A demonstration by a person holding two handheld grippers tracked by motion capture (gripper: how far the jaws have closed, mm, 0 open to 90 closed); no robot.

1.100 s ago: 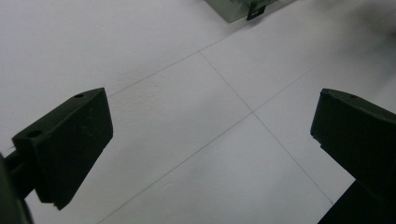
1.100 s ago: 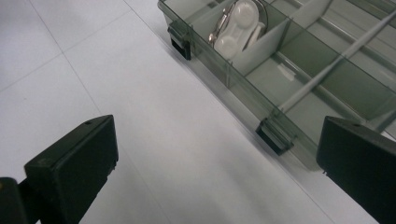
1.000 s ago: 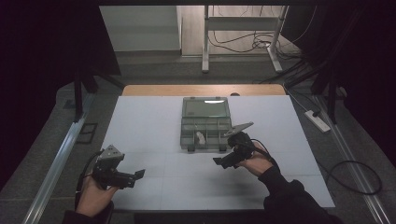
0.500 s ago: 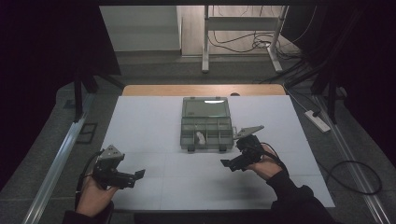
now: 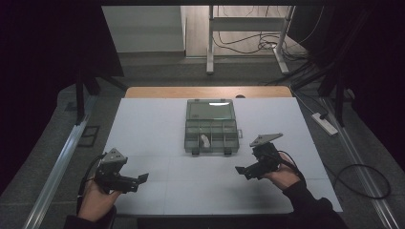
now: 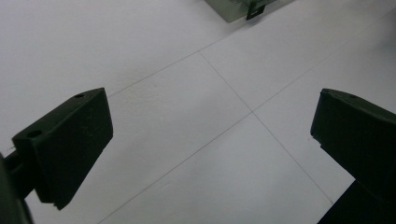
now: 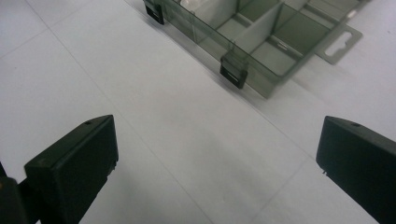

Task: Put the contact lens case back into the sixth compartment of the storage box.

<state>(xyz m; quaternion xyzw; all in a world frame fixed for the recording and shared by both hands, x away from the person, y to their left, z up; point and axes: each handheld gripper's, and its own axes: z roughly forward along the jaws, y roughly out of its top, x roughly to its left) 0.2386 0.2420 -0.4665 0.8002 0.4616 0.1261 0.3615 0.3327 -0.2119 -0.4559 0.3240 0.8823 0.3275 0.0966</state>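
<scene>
- At 5 o'clock of the compartment box (image 5: pixel 211 126), right gripper (image 5: pixel 244 170) has drawn back toward the person; jaws wide apart, empty.
- Left gripper (image 5: pixel 138 179) unmoved at 7 o'clock on the surface (image 5: pixel 157 124); jaws wide, empty.
- Box lies open mid-surface, small white piece (image 5: pixel 205 140) inside; judged: placement finished.

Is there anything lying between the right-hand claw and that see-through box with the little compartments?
No, nothing visible. Just bare white table lies between the right claw and the box, whose lid is open.

One compartment box (image 5: pixel 211 126), one white piece (image 5: pixel 205 140) — two grippers.
</scene>
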